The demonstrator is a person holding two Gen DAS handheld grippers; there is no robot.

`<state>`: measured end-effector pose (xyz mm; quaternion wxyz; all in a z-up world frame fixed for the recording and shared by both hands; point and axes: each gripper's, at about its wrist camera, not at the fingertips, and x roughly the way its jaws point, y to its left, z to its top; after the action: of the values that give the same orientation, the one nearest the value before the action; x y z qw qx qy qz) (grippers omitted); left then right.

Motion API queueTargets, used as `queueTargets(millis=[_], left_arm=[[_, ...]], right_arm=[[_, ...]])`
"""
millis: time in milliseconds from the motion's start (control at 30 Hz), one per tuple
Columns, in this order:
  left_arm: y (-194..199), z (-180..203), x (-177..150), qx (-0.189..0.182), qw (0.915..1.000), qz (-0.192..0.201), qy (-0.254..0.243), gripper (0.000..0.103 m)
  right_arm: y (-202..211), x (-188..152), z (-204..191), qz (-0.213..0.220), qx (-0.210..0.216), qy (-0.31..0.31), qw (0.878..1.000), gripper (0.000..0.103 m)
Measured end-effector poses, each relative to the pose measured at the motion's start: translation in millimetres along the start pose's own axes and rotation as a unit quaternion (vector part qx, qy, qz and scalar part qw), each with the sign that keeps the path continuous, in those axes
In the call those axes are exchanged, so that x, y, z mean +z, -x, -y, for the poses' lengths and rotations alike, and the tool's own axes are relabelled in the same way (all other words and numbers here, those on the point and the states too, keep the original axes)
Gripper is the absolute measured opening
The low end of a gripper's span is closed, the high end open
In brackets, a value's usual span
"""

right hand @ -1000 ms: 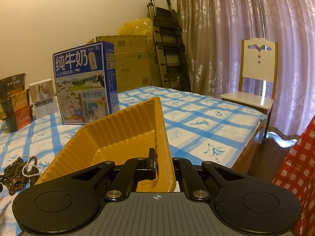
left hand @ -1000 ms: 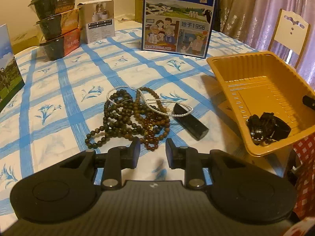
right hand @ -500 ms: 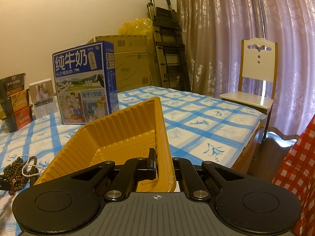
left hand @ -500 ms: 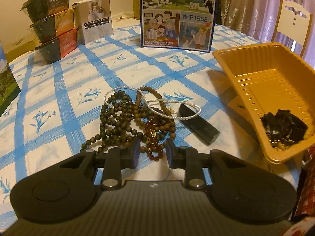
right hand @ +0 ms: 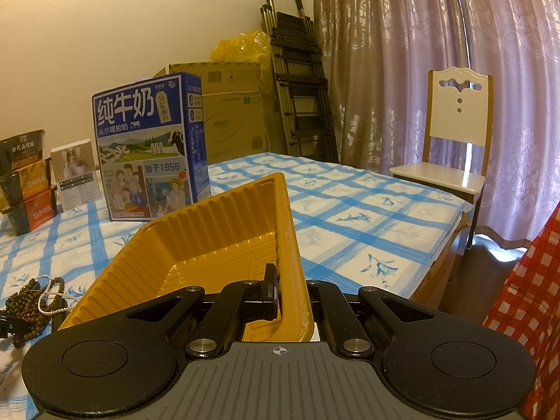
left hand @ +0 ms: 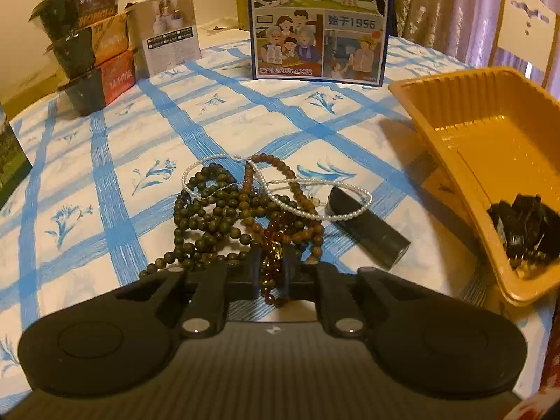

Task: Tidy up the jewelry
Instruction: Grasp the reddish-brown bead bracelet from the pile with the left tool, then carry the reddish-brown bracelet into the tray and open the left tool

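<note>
Amber-brown beaded bracelet is lying at the near edge of the bead tangle, with the left gripper just closing on it; the orange ribbed plastic tray, pinched by the clenched right gripper, is waiting to the right.

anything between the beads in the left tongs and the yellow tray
A black bar lies on the cloth between the amber beads in the left tongs and the tray; lifting over clears it.

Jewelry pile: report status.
Left gripper just closed on amber bead bracelet. Right gripper clamps yellow tray rim. Pearl strand tangled across pile.
</note>
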<state>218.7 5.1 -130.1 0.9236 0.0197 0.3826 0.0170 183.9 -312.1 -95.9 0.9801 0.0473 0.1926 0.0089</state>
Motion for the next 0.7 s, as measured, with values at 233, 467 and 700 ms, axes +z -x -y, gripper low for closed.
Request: queueTargets(millis=[233, 467, 700], left_arm=[[17, -5, -2, -0.010, 0.9999, 0.010, 0.006, 0.009], [52, -6, 5, -0.030, 0.9987, 0.039, 0.010, 0.009], [82, 10, 17, -0.073, 0.9952, 0.064, 0.004, 0.009]], right_arm=[[0, -1, 1, 0.000, 0.000, 0.000, 1.000, 0.004], [0, -1, 1, 0.000, 0.000, 0.000, 1.000, 0.004], [0, -1, 1, 0.000, 0.000, 0.000, 1.000, 0.004]])
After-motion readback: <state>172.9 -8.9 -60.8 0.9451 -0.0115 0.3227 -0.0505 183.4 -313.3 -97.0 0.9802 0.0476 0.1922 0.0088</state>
